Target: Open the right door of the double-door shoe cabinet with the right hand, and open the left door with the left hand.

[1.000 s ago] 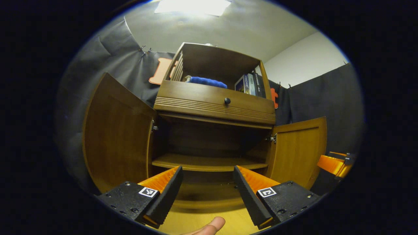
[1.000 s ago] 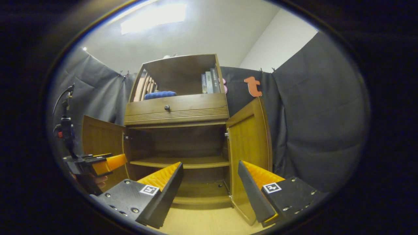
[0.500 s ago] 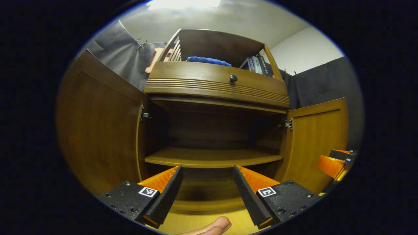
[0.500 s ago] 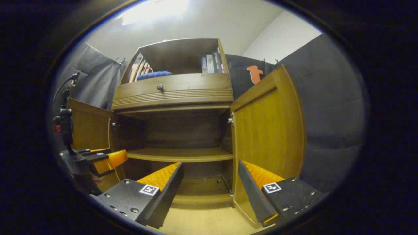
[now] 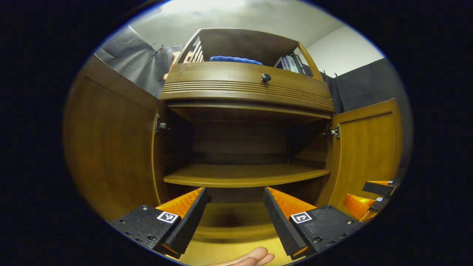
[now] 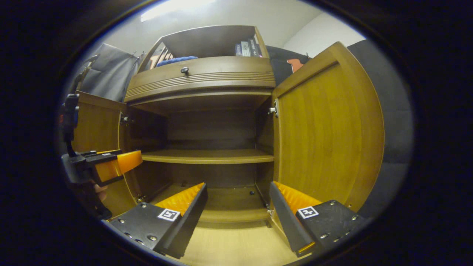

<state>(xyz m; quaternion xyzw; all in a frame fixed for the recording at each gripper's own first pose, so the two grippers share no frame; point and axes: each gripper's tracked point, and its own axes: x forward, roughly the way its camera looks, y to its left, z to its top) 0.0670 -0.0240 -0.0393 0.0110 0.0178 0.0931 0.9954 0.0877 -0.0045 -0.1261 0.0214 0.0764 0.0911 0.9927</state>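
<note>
The brown wooden shoe cabinet (image 5: 244,90) stands close in front with both lower doors swung wide. Its left door (image 5: 111,147) and right door (image 5: 366,147) flank a bare inner shelf (image 5: 244,175). In the right gripper view the right door (image 6: 329,125) is just beside me and the left door (image 6: 98,122) is farther off. My left gripper (image 5: 234,212) is open with nothing between its fingers, aimed at the lower compartment. My right gripper (image 6: 238,210) is open too. The left gripper (image 6: 111,168) also appears at the left of the right gripper view.
A drawer with a dark knob (image 5: 265,77) sits above the doors. The top shelf holds a blue cloth (image 5: 231,59) and some books (image 5: 290,63). The floor (image 6: 236,247) is light wood. A person's fingertips (image 5: 255,256) show at the bottom of the left gripper view.
Both grippers have moved closer to the cabinet, which now looms larger. The doors stand just as wide. Both grippers stay open.
</note>
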